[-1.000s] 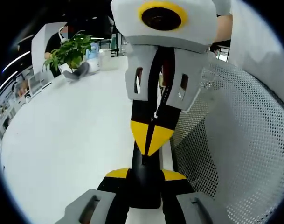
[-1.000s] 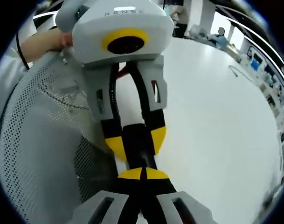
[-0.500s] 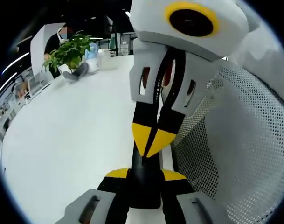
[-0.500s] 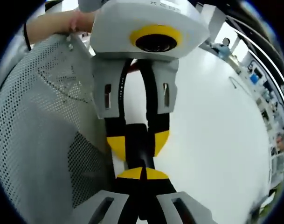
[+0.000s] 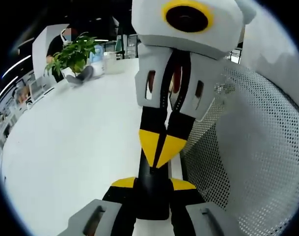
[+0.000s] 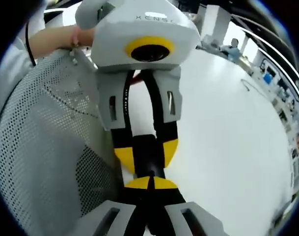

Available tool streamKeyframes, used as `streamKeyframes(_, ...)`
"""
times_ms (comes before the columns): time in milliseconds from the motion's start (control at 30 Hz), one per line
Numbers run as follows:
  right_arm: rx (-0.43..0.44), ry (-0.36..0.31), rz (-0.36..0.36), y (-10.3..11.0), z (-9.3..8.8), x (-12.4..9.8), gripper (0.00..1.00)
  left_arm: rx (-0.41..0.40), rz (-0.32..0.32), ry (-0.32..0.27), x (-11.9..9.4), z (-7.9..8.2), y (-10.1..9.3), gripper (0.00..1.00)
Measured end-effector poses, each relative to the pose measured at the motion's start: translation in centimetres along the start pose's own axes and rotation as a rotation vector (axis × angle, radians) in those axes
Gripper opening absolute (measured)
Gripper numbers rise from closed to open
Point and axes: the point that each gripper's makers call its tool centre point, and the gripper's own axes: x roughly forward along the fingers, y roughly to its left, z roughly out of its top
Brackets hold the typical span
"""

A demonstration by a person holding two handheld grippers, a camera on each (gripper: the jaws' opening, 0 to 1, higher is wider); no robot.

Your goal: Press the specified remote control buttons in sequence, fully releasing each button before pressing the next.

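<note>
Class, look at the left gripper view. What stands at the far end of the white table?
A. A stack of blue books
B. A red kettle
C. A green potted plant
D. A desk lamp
C: a leafy green potted plant stands at the far end of the white table, up in the left part of the left gripper view.

White table [image 5: 75, 147], potted plant [image 5: 70, 55] upper left of the left gripper view, white mesh chair [image 5: 247, 157] at right, cups [image 5: 110, 61] beside the plant
</note>
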Motion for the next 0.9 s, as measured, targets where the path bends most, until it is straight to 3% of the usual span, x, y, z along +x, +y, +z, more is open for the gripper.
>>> streamKeyframes(167,-0.052,0.028,-0.001,-0.02,0.01,0.10,0.00,-0.038,-0.013,-0.030,-0.11,0.06,0.09,0.24)
streamKeyframes(533,-0.152,0.048,-0.052,-0.25,0.12,0.31,0.00,-0.026,-0.008,-0.019,-0.06,0.05,0.09,0.24)
streamKeyframes(633,-0.033,0.005,-0.048,-0.36,0.17,0.22,0.00,-0.022,-0.007,-0.018,-0.07,0.07,0.09,0.24)
streamKeyframes(800,0.156,-0.037,0.025,-0.48,0.23,-0.11,0.00,-0.026,-0.007,-0.019,-0.09,0.09,0.08,0.24)
streamKeyframes(900,0.145,-0.052,0.025,-0.28,0.49,-0.29,0.00,-0.024,-0.010,-0.021,-0.07,0.10,-0.01,0.24)
